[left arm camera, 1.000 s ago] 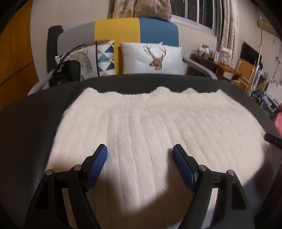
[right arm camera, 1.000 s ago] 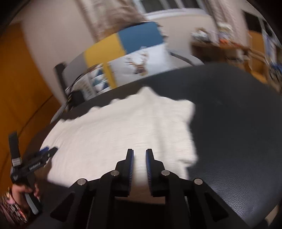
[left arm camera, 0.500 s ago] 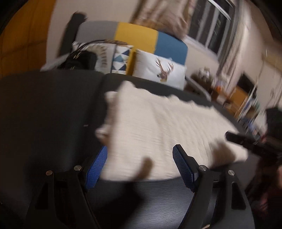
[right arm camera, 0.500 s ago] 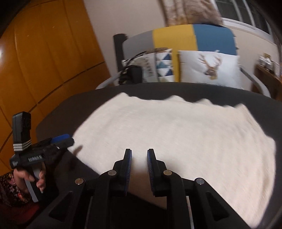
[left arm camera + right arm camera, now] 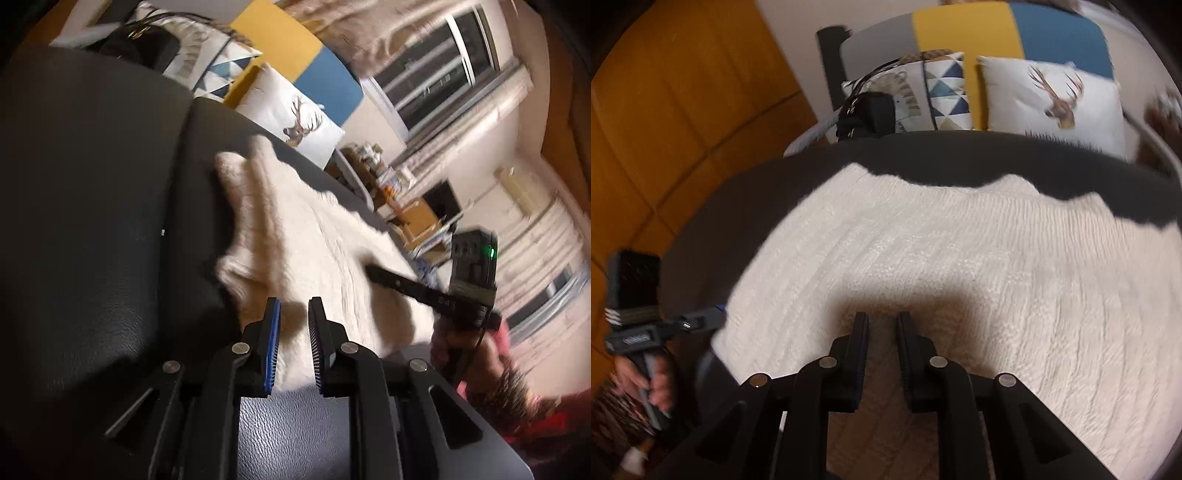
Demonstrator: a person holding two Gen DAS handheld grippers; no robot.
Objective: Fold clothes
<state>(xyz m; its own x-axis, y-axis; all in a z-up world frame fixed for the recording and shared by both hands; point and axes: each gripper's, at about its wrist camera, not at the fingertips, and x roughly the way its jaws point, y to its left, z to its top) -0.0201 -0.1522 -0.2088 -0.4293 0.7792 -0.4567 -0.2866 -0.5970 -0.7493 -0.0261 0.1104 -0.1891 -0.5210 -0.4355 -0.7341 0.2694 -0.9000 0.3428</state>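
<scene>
While the cream ribbed-knit garment point(image 5: 317, 236) is lying spread on the dark leather-grained tabletop point(image 5: 92, 206), both views are showing it from the near hem.

Left wrist view: the left gripper point(image 5: 293, 325) is hovering at the garment's near-left corner, its blue-padded jaws standing a narrow gap apart; whether knit is lying between them I cannot tell. The left edge is looking bunched and thick, perhaps doubled over, though blur is hiding it. The right gripper point(image 5: 373, 273) is reaching in over the cloth from the right.

Right wrist view: the right gripper point(image 5: 882, 325) is hanging over the middle of the near hem, jaws nearly together with a slim gap, shadow beneath; a grip on the fabric cannot be told.

Progress: the garment is lying mostly flat and wide with a wavy far edge, so no compact fold is showing; most of the folding appears to be left.

Materials: soft, fluffy ribbed knit, limp and likely to sag when lifted; matte pebbled tabletop; hard black plastic fingers.
</scene>
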